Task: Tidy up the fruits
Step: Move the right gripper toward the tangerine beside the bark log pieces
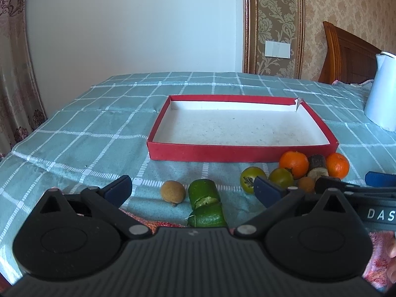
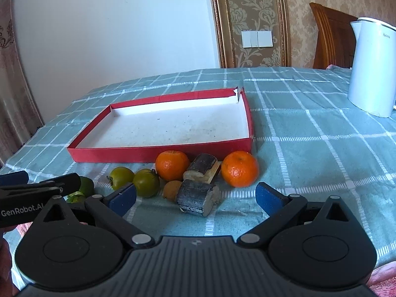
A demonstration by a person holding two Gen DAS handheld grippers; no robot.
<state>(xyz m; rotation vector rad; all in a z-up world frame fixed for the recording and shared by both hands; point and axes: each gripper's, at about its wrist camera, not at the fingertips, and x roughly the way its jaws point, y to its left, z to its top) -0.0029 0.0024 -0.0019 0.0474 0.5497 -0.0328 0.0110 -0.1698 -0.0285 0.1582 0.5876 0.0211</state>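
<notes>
Left wrist view: a shallow red cardboard box tray with a white inside point(image 1: 242, 152) lies empty on the surface, which is covered by a teal cloth with a white grid pattern point(image 1: 99, 128). The fruits lie in front of the tray's near wall, none inside it. A split green cylindrical fruit piece point(image 1: 205, 201) and a round brown fruit point(image 1: 172, 193) just to its left sit between the fingers of the left hand-held gripper point(image 1: 191, 189), whose blue-padded jaws stand wide apart and hold nothing. To the right are two small round green fruits point(image 1: 252, 179), two round orange tangerines point(image 1: 294, 163) near the tray's near right corner, and dark-skinned cane stubs point(image 1: 317, 165) between the tangerines.

In the right wrist view, the same tray point(image 2: 158, 154) sits ahead and left. One tangerine point(image 2: 172, 165) lies close against the tray's near wall; the other tangerine point(image 2: 239, 168) lies near the tray's corner. Between them rests one cane stub point(image 2: 203, 168), and a second, thicker stub point(image 2: 198, 197) lies nearer the camera, touching a small brown fruit point(image 2: 171, 190). The two green fruits point(image 2: 146, 182) lie side by side to the left. The right hand-held gripper point(image 2: 195, 195) is spread open and empty, with the thicker stub between its fingers but touching neither pad.

A white electric kettle point(image 2: 371, 69) stands well to the right on the cloth. Behind are a white wall and patterned beige wallpaper point(image 2: 252, 12).
</notes>
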